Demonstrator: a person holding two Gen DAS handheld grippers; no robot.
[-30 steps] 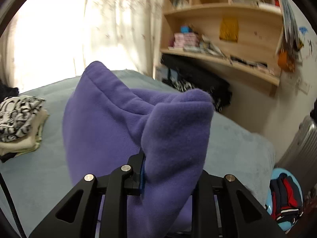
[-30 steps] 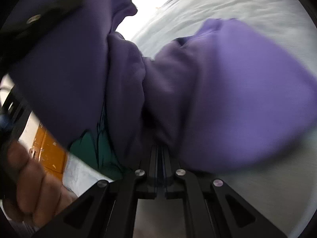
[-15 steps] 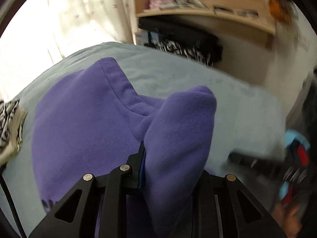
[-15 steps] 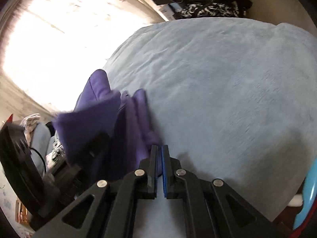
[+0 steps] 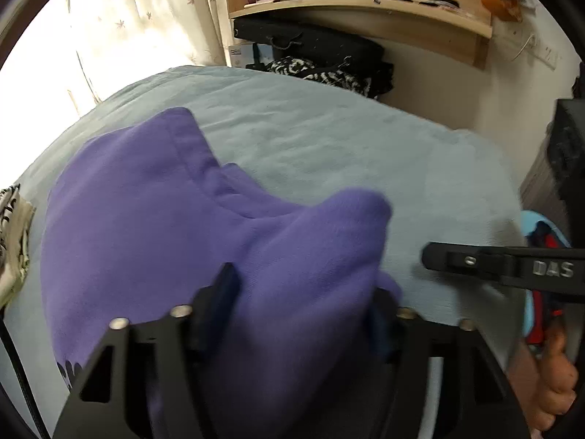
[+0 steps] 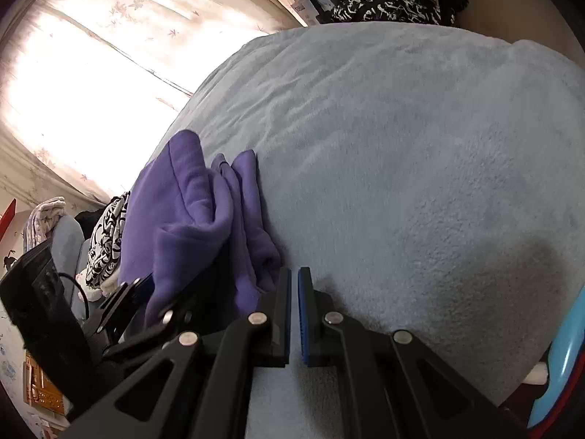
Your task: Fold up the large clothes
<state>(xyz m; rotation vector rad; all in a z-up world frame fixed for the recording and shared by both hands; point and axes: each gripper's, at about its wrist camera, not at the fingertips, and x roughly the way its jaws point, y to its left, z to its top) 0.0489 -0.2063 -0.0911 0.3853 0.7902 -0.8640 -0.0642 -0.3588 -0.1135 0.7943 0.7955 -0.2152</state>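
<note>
A purple fleece garment [image 5: 153, 241] lies bunched on the light blue bed cover [image 5: 329, 139]. My left gripper [image 5: 303, 300] points down over its near fold. Its jaws are opening and stand wide apart; the purple cloth rests loosely between the fingers [image 5: 225, 285]. In the right wrist view the garment [image 6: 190, 212] lies to the left. My right gripper [image 6: 294, 274] is shut with nothing in it, over bare bed cover [image 6: 402, 153] just right of the cloth. Its black finger [image 5: 438, 259] shows in the left wrist view, at the right.
A pile of folded patterned clothes [image 5: 11, 237] sits at the bed's left edge. A blue basket of clothes [image 5: 541, 234] stands off the right side. Shelves and a black bag [image 5: 310, 44] lie beyond the bed. A hand [image 5: 548, 376] holds the right gripper.
The left gripper came down with the purple garment onto the bed, and its jaws have spread apart. The right gripper came off the purple cloth and moved right, staying shut.
</note>
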